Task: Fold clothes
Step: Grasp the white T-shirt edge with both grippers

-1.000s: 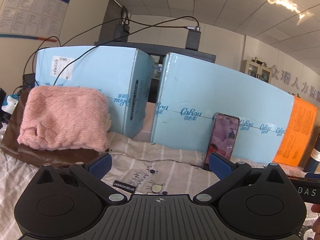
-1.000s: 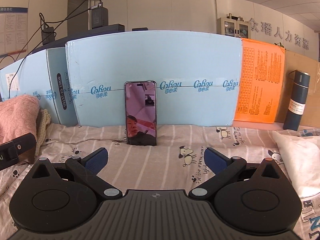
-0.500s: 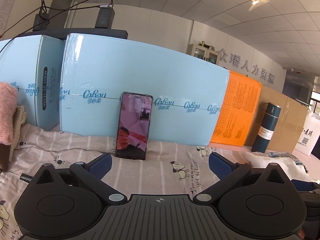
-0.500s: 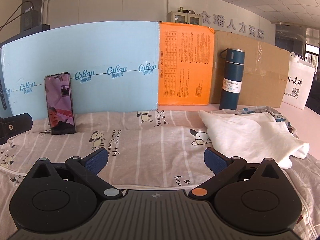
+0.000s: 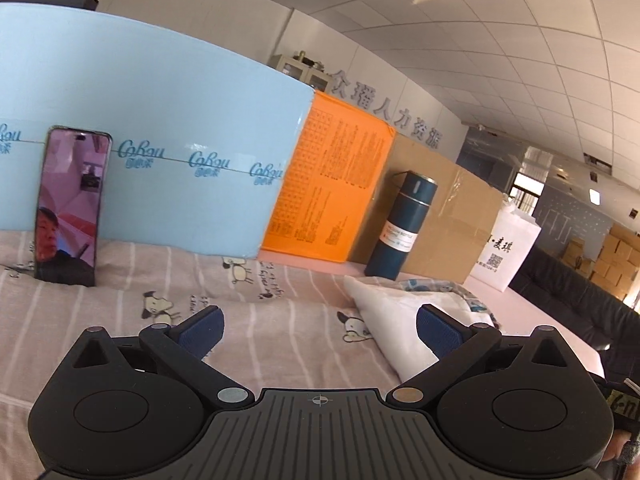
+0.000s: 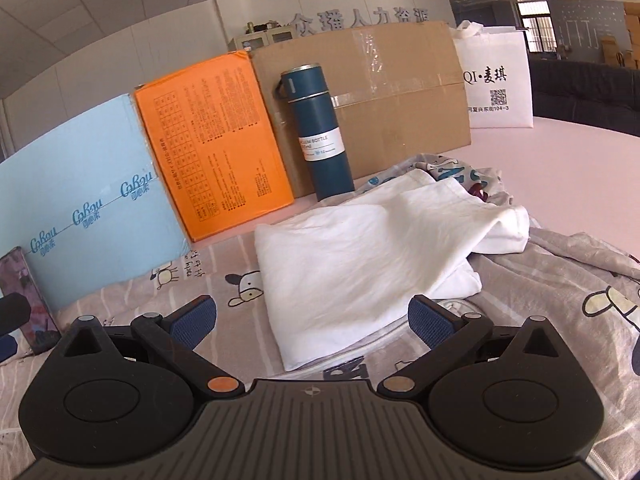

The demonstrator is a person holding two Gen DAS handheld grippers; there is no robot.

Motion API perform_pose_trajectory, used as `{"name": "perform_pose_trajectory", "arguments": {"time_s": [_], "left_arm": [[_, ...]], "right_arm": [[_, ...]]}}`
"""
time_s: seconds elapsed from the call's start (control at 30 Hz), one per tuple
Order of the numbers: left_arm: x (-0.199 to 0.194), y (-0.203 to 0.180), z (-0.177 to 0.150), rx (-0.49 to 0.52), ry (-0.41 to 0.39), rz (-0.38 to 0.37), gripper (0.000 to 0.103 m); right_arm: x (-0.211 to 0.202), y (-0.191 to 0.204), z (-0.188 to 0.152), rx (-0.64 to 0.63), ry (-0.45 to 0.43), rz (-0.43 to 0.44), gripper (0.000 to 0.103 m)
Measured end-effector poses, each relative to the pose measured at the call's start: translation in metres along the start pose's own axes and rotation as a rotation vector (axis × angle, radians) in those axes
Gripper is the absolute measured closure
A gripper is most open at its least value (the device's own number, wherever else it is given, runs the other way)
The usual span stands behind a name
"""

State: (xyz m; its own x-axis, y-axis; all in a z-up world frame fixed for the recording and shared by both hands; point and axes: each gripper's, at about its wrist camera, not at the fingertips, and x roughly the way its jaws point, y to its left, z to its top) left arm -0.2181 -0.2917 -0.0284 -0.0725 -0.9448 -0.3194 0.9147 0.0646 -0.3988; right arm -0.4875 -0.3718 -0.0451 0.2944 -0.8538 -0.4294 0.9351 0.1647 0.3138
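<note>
Across the whole lower field of both views lies a striped bedsheet printed with cartoon dogs, covering the work surface. Behind it, from 9 to 12 o'clock in the left wrist view, stands a pale blue board; an orange printed panel leans just beside it at 12, then a brown cardboard box at 1 o'clock and a white bag with black lettering and a QR code farther right.

White garment — loosely bunched, creased — lies on the sheet at 12 to 1 o'clock in the right wrist view, its near edge reaching between the right gripper's fingers. A patterned cloth shows behind it at 1 o'clock, partly under it. In the left wrist view the same white garment sits at 2 o'clock, close to the right-hand finger.

Dark teal bottle stands upright, with a white label, against the cardboard at 12. Phone with a lit screen is propped upright against the blue board at 10 o'clock in the left view.

Left gripper: fingers spread wide, nothing between them, above the sheet. Right gripper: fingers likewise wide apart, holding nothing — whether they touch the cloth cannot be told.
</note>
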Motion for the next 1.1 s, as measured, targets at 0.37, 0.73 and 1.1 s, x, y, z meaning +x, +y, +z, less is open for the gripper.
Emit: {"name": "perform_pose_trajectory", "arguments": {"time_s": [0.37,0.73,1.1], "left_arm": [[0.103,-0.024,-0.034,-0.231,0.289,-0.223,0.001],[0.152,-0.055,-0.047,-0.176,0.365,-0.228,0.031],[0.143,-0.055,-0.046,-0.1,0.286,-0.221,0.094]], "right_arm": [[0.026,-0.123,0.025,0.46,0.091,0.2,0.0],[0.087,-0.125,0.049,0.497,0.155,0.249,0.0],[0.094,-0.097,0.031,0.224,0.057,0.103,0.083]]}}
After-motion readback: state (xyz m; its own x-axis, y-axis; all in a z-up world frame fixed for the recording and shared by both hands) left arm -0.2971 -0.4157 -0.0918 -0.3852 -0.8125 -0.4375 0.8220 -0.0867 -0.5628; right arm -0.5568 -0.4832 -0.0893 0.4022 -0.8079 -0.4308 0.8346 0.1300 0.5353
